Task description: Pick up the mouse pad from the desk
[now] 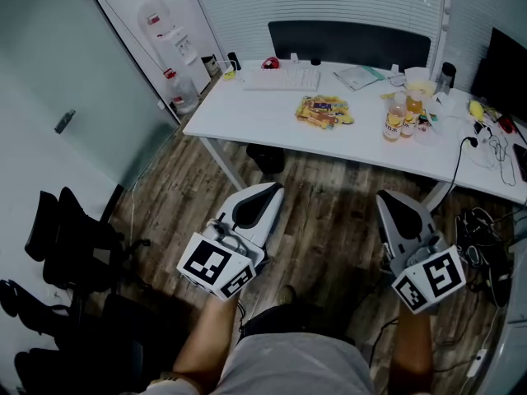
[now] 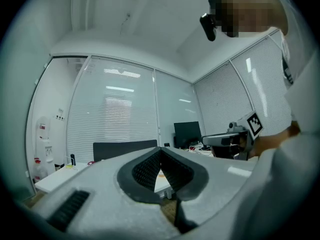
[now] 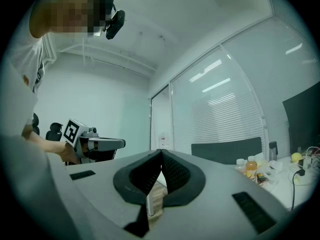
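Note:
The white desk (image 1: 247, 115) stands across the far side of the head view, some way beyond both grippers. I cannot pick out a mouse pad on it; a dark flat thing (image 1: 520, 161) lies at its cut-off right end. My left gripper (image 1: 272, 189) and right gripper (image 1: 385, 196) are held side by side over the wooden floor, pointing level toward the desk. Each is shut with nothing between its jaws, as the left gripper view (image 2: 160, 151) and right gripper view (image 3: 161, 154) show.
On the desk lie a white keyboard (image 1: 281, 78), a yellow snack packet (image 1: 324, 110), bottles (image 1: 395, 120), papers and cables. A dark chair (image 1: 349, 43) stands behind it, a monitor (image 1: 504, 72) at the right. Black chairs (image 1: 70, 237) stand left; cables (image 1: 482, 237) lie on the floor at right.

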`<state>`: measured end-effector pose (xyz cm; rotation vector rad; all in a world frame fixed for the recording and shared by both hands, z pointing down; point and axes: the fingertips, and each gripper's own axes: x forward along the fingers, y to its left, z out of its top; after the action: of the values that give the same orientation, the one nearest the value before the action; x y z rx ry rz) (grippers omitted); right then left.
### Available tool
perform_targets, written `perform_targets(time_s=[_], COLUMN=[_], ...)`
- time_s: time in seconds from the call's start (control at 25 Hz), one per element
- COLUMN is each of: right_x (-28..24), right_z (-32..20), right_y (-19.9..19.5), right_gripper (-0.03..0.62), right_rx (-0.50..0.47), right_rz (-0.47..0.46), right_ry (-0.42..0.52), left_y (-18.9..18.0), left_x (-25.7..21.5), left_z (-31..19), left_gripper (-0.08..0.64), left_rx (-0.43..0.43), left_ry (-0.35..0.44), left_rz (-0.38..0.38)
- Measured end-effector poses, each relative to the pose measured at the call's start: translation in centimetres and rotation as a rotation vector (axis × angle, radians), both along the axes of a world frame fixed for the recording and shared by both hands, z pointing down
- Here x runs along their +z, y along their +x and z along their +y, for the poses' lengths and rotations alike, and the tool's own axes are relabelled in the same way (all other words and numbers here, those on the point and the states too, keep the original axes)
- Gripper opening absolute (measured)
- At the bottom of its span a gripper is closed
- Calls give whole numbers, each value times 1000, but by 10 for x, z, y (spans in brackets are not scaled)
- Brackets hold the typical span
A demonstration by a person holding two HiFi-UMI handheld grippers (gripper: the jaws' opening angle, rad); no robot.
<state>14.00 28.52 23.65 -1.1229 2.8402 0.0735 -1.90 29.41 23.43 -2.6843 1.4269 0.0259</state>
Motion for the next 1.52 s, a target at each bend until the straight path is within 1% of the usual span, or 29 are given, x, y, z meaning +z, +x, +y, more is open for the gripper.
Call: perform_targets(time_s=[0.28,0.48,0.72,1.12,1.32,1.52], right_x=[6,5,4,18,24,28], right_z=[-16,-40,-87,-173,-210,-240], right_y=[-5,-13,-29,-65,-87,-105], right_gripper=[11,11,11,11,11,11], right_rx=[-4,7,41,116,148,175], right_rz=[17,34,50,67,85,100], right_ry=[-8,-3,-2,-41,-61,-73], left_y=[-6,-13,-33,-74,-101,-119], left_x=[2,5,4,18,23,29], left_z=[-18,-45,-96,-190,-232,-265], left_gripper=[15,15,15,15,15,15], left_rx=[-5,9,23,71,90,118], left_ry=[6,10,19,-2,-14,-28], left_rz=[15,26,24,-3,11,17])
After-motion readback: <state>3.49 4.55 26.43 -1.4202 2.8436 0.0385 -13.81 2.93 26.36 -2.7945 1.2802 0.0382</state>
